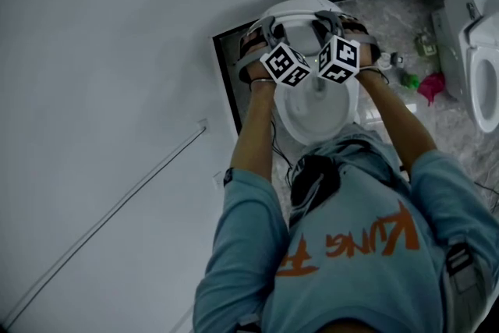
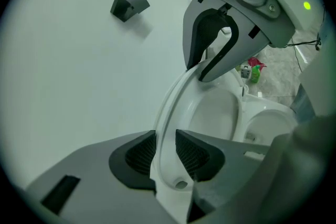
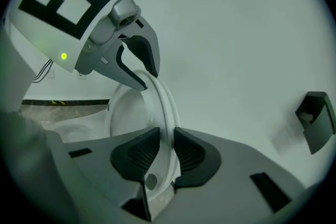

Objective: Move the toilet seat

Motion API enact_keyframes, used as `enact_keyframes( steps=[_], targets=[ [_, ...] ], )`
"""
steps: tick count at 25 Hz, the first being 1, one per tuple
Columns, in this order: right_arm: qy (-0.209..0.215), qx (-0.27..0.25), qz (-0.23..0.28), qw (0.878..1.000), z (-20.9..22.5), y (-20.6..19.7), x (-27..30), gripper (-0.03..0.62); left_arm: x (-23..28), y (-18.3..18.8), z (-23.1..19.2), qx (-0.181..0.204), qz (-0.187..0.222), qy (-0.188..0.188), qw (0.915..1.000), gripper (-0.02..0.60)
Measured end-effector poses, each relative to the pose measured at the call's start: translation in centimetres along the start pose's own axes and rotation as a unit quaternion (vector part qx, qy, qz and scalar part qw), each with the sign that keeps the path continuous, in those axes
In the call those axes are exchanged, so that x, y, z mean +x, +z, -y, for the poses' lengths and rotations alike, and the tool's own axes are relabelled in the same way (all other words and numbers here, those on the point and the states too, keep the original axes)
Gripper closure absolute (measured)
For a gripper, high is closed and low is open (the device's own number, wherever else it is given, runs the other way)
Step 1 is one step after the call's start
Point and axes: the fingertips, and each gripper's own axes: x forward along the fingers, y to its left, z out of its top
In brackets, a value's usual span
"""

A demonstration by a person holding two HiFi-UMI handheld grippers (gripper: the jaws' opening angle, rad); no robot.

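The white toilet seat stands raised on edge above the bowl, close to the pale wall. Both grippers hold its upper rim side by side, each with a marker cube behind it. In the left gripper view the seat rim runs up between the two ribbed black pads of my left gripper, which press on it. My right gripper bites the same rim further along. In the right gripper view the rim sits pinched in my right gripper, and the left gripper clamps it beyond.
A second white toilet stands at the far right on the marbled floor, with green and pink items beside it. A black fixture juts from the wall. The person's arms and torso fill the lower head view.
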Motion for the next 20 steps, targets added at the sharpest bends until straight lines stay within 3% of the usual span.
enact_keyframes(
  steps=[6,11,14,17,20],
  targets=[
    [0.014,-0.017,-0.035,0.999,-0.6,-0.5,-0.6,0.483,-0.9,0.9,-0.3,-0.008,0.021,-0.007,0.9997,0.472],
    [-0.010,0.053,-0.022,0.998,-0.9,2.3,-3.8,0.479,-1.5,-0.9,0.4,-0.040,0.061,-0.039,0.9966,0.457],
    [-0.032,0.113,-0.018,0.993,-0.3,3.0,-6.0,0.484,-2.9,0.1,0.0,-0.060,0.106,-0.050,0.9914,0.456],
    [-0.064,0.192,0.009,0.979,0.9,4.8,-8.3,0.499,-5.5,0.8,-2.5,-0.131,0.166,-0.049,0.9762,0.457],
    [-0.098,0.265,0.049,0.958,1.8,7.0,-10.6,0.522,-8.4,0.4,-5.2,-0.215,0.220,-0.054,0.9499,0.460]
  ],
)
